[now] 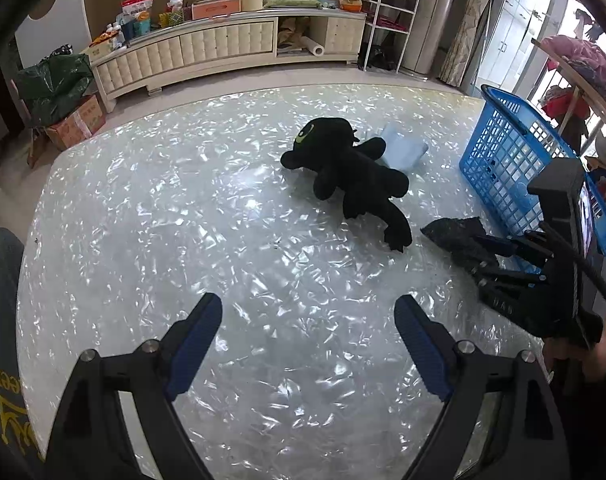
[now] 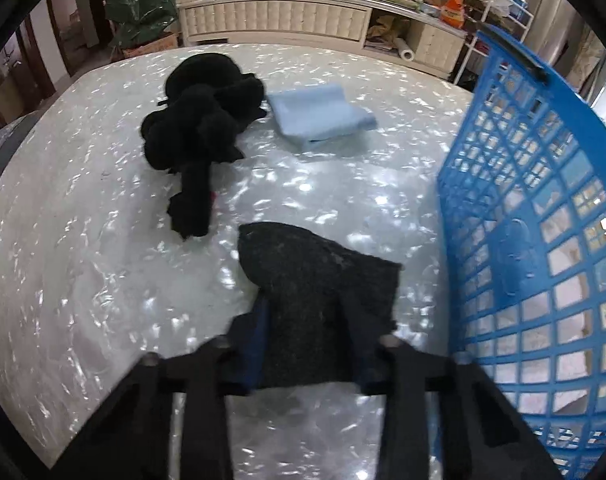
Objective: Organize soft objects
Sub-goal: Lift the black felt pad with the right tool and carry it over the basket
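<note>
the table [image 2: 103, 280], shiny and pearl-patterned, spreads under and ahead of both sets of jaws. the blue basket [image 2: 543, 240] stands just to the right of the right gripper [image 2: 307, 312], its mesh wall leaning close beside the jaws. the black plush toy [image 1: 351, 172] lies well ahead of the left gripper [image 1: 309, 332], and ahead and to the left of the right one. the light blue folded cloth [image 2: 323, 116] sits farther ahead, just beyond the plush. smallest is the dark grey cloth [image 2: 319, 276] – it lies on the table directly between the right jaws, its far end sticking out past the fingertips.

the right jaws are drawn in against both sides of that dark cloth, grasping it where it bunches. the left jaws stand released, wide apart, nothing between them but bare table.

likely risks from here: the hold looks to be on one bunched end only, so the limp cloth could slide out on lifting, or trail and snag on the basket rim – the wall is very near. a low swing could also nudge the light basket along the slick table.
</note>
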`<control>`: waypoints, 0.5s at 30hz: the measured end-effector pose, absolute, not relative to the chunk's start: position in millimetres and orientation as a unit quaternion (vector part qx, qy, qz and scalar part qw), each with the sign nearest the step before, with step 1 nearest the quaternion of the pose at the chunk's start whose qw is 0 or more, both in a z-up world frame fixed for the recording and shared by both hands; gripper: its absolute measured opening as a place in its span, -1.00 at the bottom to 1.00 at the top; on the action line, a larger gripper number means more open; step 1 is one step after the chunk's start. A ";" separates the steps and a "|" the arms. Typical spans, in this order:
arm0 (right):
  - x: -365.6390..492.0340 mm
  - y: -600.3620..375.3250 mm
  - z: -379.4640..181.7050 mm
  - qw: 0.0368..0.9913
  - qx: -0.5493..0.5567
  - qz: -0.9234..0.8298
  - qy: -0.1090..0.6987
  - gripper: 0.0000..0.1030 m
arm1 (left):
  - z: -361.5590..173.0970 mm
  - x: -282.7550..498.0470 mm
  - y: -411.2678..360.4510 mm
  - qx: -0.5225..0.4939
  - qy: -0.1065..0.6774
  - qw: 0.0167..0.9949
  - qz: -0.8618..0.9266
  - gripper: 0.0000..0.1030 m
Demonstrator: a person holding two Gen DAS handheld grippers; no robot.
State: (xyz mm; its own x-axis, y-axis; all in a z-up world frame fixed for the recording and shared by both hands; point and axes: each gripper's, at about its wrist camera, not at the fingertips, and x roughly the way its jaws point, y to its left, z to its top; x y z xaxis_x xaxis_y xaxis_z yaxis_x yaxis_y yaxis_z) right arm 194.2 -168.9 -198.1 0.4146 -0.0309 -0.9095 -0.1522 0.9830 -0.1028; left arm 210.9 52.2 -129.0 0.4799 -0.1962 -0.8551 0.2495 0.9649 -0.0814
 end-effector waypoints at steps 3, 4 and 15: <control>193.4 -176.7 -195.6 0.837 -0.081 0.027 0.541 -0.74 | -128.4 210.6 53.0 0.025 0.492 0.860 -0.129 0.68; 192.8 -178.2 -193.8 0.836 -0.077 0.027 0.542 -0.77 | -127.9 210.4 53.3 0.025 0.492 0.861 -0.129 0.68; 169.0 -154.6 -128.8 0.863 -0.107 0.071 0.489 -0.78 | -116.5 208.9 50.9 0.031 0.486 0.866 -0.119 0.68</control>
